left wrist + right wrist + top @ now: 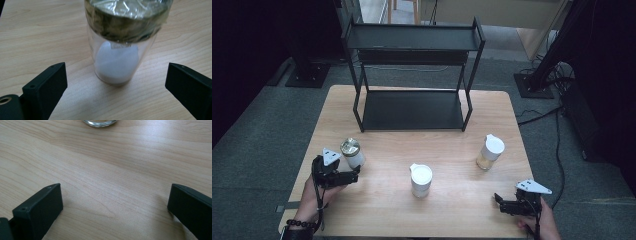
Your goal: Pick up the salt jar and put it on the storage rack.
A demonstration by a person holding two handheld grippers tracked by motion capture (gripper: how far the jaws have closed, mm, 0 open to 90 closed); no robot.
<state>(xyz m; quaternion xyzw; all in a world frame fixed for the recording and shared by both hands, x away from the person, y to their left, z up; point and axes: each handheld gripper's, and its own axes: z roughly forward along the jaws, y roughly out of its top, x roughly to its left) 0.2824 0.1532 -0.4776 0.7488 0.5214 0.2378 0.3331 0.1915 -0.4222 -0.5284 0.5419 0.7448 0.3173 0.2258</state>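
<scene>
Three jars stand on the wooden table (pixel 377 210). At the left is a glass jar (pixel 351 153) with a foil-covered lid and white powder inside. My left gripper (pixel 353 173) is just in front of it, open. In the left gripper view the jar (pixel 117 62) stands upright a little beyond the wide-open gripper (pixel 116 72), touching neither jaw. A white-lidded jar (pixel 421 180) stands mid-table. A third jar (pixel 489 152) with pale yellow contents is at the right. My right gripper (pixel 499 204) rests open near the front right corner, and the right gripper view shows bare wood inside that gripper (pixel 115 192).
A black two-level shelf rack (pixel 412 45) stands at the back of the table, both levels bare. The base of a glass jar (pixel 100 122) shows at the top of the right gripper view. Cables and stand feet lie on the grey floor around the table.
</scene>
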